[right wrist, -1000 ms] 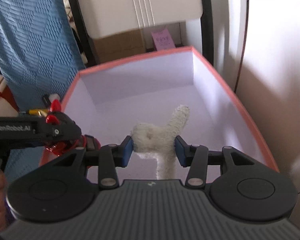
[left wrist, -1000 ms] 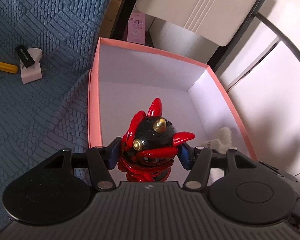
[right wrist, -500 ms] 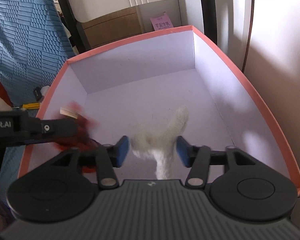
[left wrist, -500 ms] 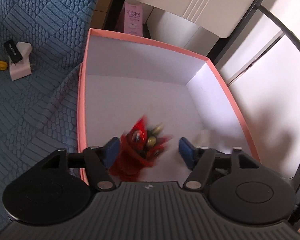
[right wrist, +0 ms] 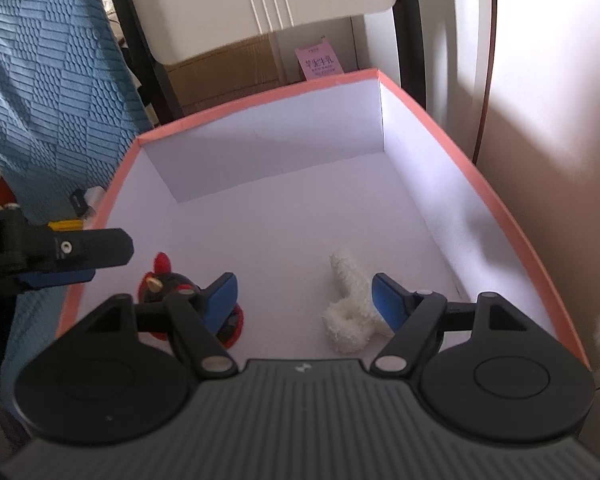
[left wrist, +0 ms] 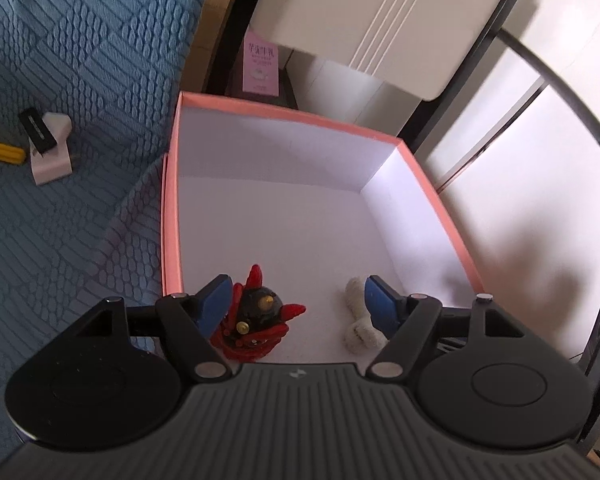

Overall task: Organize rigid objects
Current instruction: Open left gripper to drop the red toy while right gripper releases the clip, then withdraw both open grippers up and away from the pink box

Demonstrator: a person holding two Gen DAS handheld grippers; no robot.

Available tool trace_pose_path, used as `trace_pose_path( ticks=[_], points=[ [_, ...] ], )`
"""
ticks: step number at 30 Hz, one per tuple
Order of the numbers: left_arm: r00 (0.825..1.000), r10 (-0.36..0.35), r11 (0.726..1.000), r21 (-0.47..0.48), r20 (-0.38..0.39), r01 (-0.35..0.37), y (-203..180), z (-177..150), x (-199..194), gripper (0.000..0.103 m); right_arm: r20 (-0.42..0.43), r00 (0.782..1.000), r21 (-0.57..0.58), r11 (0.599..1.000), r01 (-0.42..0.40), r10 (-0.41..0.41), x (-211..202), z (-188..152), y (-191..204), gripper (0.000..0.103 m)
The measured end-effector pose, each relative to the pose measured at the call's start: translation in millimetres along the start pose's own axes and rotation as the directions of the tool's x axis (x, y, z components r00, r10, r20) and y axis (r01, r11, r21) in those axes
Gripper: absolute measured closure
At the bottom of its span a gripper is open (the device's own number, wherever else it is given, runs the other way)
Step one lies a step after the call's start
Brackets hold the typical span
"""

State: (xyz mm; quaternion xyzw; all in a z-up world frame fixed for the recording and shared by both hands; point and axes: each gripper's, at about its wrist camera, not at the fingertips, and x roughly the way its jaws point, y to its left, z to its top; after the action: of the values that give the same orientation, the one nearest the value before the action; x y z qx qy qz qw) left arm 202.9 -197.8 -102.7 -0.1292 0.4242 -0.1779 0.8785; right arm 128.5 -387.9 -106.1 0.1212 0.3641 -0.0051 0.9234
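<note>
Two grippers are hovering over the near end of one box, each with two blue-padded black fingers. The left gripper (left wrist: pixel 296 300) is holding its fingers spread, having just been opening, and one glossy red-and-black toy (left wrist: pixel 256 322) with horns and gold studs is sitting loose on the box floor beside the left pad. The right gripper (right wrist: pixel 304 294) is likewise standing spread after opening, and one fuzzy white toy (right wrist: pixel 350 300), bent like a hook, is lying on the floor just inside its right pad. The box (left wrist: pixel 171 208) is showing a salmon-pink rim and smooth white cardboard walls. Farther left, on the quilted blue cover (left wrist: pixel 80 60), one white block (left wrist: pixel 54 152), one black stick (left wrist: pixel 36 132) and one yellow tool (left wrist: pixel 0 152) are lying together.
</note>
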Motion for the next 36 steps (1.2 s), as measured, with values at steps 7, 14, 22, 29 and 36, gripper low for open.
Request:
trace_pose_path(
  ticks=[7,14,22,29,36],
  points=[
    [0.997,-0.003,1.0,0.02,0.075,0.002,-9.4,-2.6,-43.9,0.026,0.064,0.998,-0.019,1.0,-0.007,0.008,-37.2,3.5,12.9,0.027],
    [0.988,0.004,0.999,0.03,0.154,-0.008,-9.9,-15.6,-99.3,0.026,0.126,0.991,-0.054,0.998,-0.029,0.035,-80.1,-1.6,33.6,0.027],
    [0.97,0.024,0.999,0.03,0.242,-0.032,0.8,-36.1,-161.3,0.026,0.187,0.979,-0.114,0.992,-0.056,0.076,-127.4,-13.3,64.0,0.027],
    [0.953,0.061,0.997,0.032,0.296,-0.074,16.7,-56.6,-204.8,0.026,0.231,0.963,-0.155,0.982,-0.104,0.138,-156.4,-31.9,87.6,0.027],
    [0.934,0.094,0.991,0.059,0.344,-0.122,31.5,-79.0,-239.2,0.025,0.252,0.954,-0.193,0.974,-0.115,0.163,-174.0,-51.8,106.6,0.027]
  ],
)
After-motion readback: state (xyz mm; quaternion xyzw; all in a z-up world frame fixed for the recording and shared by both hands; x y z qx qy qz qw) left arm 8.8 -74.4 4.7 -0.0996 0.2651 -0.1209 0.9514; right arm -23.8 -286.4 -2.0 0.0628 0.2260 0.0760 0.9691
